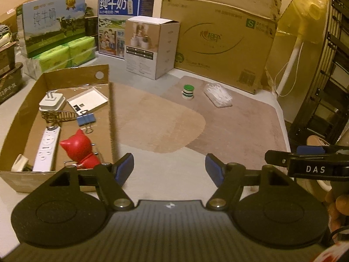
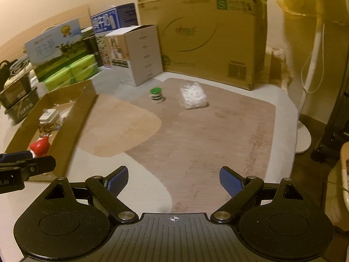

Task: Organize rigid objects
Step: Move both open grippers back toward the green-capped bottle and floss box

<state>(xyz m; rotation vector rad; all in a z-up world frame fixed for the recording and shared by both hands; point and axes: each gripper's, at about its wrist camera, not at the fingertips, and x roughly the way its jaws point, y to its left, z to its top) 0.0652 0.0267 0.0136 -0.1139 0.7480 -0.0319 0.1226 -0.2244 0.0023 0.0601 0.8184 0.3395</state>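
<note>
A shallow cardboard tray (image 1: pixel 110 118) on the left holds a white plug (image 1: pixel 52 102), a white card box (image 1: pixel 87 100), a wire piece (image 1: pixel 57 115), a blue binder clip (image 1: pixel 86 120), a white remote (image 1: pixel 47 148) and a red cat figure (image 1: pixel 79 149). The tray also shows in the right wrist view (image 2: pixel 74 118). A green-capped striped jar (image 1: pixel 188 91) (image 2: pixel 156 95) and a clear bag of white sticks (image 1: pixel 218 95) (image 2: pixel 194 96) lie on the mat beyond. My left gripper (image 1: pixel 169 168) is open and empty beside the tray. My right gripper (image 2: pixel 173 181) is open and empty above the mat.
A brown and tan mat (image 2: pixel 196 135) covers the floor. Large cardboard box (image 1: pixel 220 32), white product box (image 1: pixel 150 45), milk cartons (image 1: pixel 122 21) and green tissue packs (image 1: pixel 67 54) line the back. A fan stand (image 2: pixel 305 109) is at the right.
</note>
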